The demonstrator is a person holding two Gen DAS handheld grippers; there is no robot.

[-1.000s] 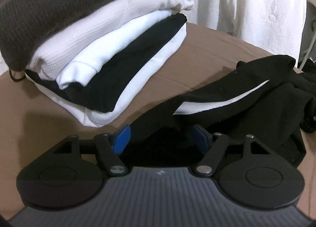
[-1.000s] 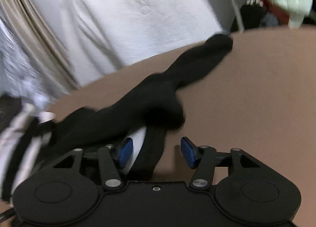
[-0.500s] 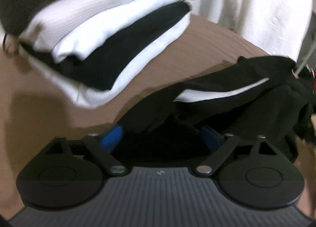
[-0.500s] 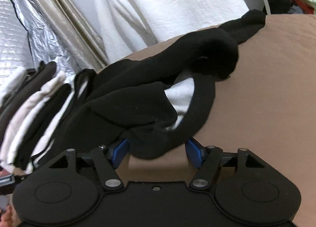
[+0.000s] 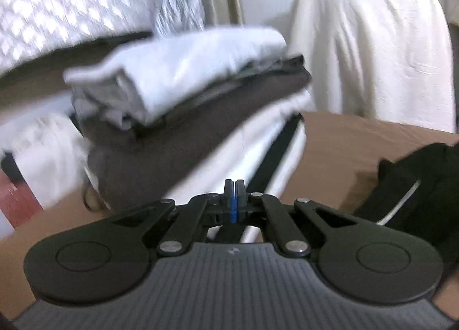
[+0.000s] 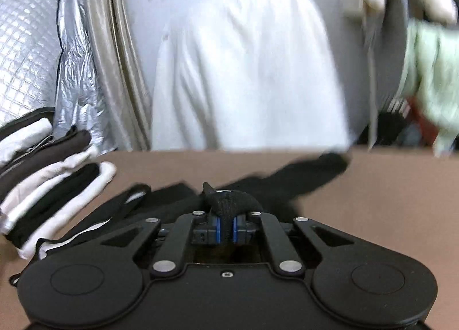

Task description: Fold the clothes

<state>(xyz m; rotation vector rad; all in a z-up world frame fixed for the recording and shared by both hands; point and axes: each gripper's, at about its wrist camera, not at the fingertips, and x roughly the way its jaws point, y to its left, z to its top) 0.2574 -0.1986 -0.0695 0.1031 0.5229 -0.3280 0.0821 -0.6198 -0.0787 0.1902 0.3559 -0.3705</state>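
Note:
A black garment with white trim [image 6: 301,178] lies spread across the brown table [image 6: 387,201]. My right gripper [image 6: 225,226] is shut on a bunched fold of this garment, which rises between the blue pads. In the left wrist view the garment [image 5: 413,195] lies at the right. My left gripper [image 5: 233,201] is shut with its blue pads together and nothing visible between them. It points at the stack of folded clothes [image 5: 186,117].
The stack of folded white, black and brown clothes [image 6: 48,175] stands at the table's left. A white cloth-covered shape [image 6: 252,77] stands behind the table. A quilted silver sheet [image 6: 28,52] hangs at the back left. Light green fabric [image 6: 430,72] is at the back right.
Both grippers have closed. The right one took hold of a fold of the black garment. The left one rose and turned toward the stack.

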